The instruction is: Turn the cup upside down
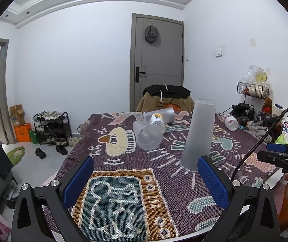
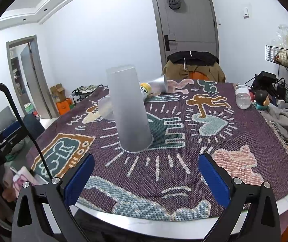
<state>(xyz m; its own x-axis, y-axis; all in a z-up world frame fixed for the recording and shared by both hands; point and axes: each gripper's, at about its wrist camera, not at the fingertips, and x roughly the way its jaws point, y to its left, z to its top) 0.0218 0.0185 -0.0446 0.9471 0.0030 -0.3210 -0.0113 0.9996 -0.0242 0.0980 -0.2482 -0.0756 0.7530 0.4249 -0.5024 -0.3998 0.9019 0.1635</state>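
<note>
A tall frosted plastic cup [image 1: 199, 135] stands upside down, wide mouth on the patterned tablecloth [image 1: 123, 191]. It also shows in the right wrist view [image 2: 128, 113]. My left gripper [image 1: 146, 183] is open and empty, near the table's front edge, with the cup just beyond its right finger. My right gripper [image 2: 147, 181] is open and empty, a short way in front of the cup and apart from it. The right gripper also shows at the right edge of the left wrist view [image 1: 281, 155].
Two more frosted cups [image 1: 149, 136] lie on their sides behind, with a small yellow-labelled bottle [image 1: 157, 120]. A clear bottle [image 2: 242, 97] lies at the far right. A chair with clothes [image 1: 166, 98] stands behind the table. Clutter and wire baskets [image 2: 285, 58] fill the right side.
</note>
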